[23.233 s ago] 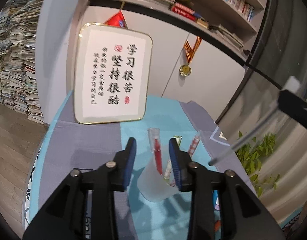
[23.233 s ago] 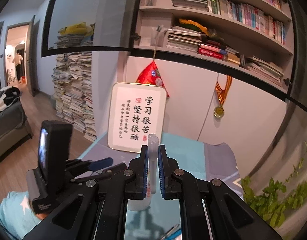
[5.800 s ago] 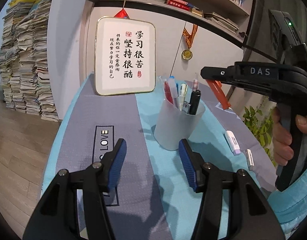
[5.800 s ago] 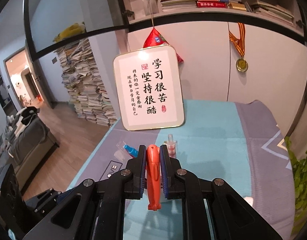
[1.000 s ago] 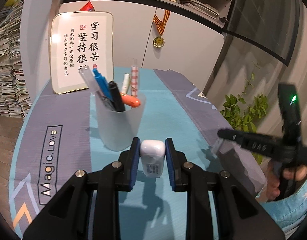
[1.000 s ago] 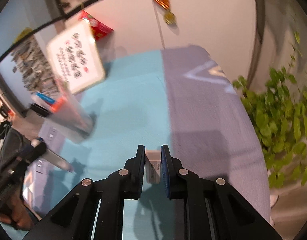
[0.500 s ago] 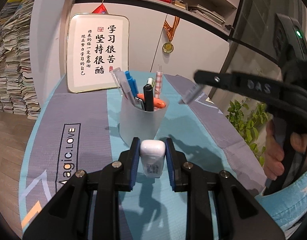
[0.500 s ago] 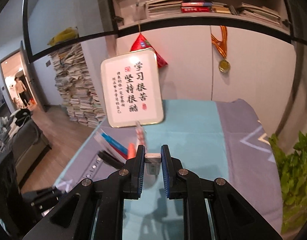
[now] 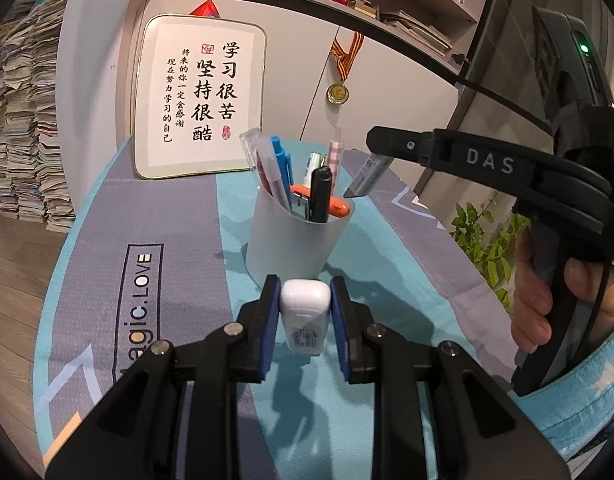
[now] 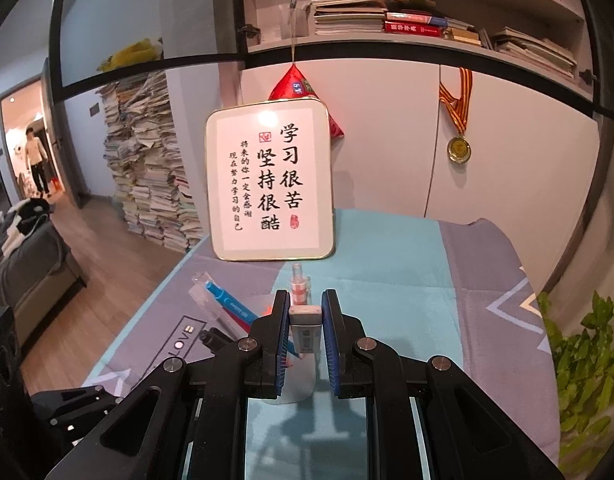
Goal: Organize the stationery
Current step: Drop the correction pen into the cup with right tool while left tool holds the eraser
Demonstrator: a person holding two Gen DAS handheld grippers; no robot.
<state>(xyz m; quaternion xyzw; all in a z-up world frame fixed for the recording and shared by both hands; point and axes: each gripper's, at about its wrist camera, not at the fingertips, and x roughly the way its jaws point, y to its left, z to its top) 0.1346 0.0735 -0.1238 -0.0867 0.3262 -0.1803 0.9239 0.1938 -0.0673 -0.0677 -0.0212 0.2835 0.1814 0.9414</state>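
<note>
A frosted pen cup (image 9: 295, 240) stands mid-table with several pens and an orange item in it. My left gripper (image 9: 305, 320) is shut on a white eraser-like block (image 9: 306, 320), held just in front of the cup. My right gripper (image 10: 305, 328) is shut on a small flat white stick (image 10: 305, 330) with a label. In the left wrist view that stick (image 9: 367, 176) hangs tilted just above the cup's right rim. In the right wrist view the cup (image 10: 295, 384) is directly below, mostly hidden by the fingers.
A framed calligraphy sign (image 9: 199, 100) leans on the wall behind the cup. The table carries a grey and teal cloth (image 9: 147, 240). A green plant (image 9: 487, 240) stands off the right edge. Book stacks (image 10: 147, 168) rise on the floor at left.
My right gripper has moved its stick over the cup's right rim and lower. My left gripper with the white block has stayed in front of the cup, slightly nearer.
</note>
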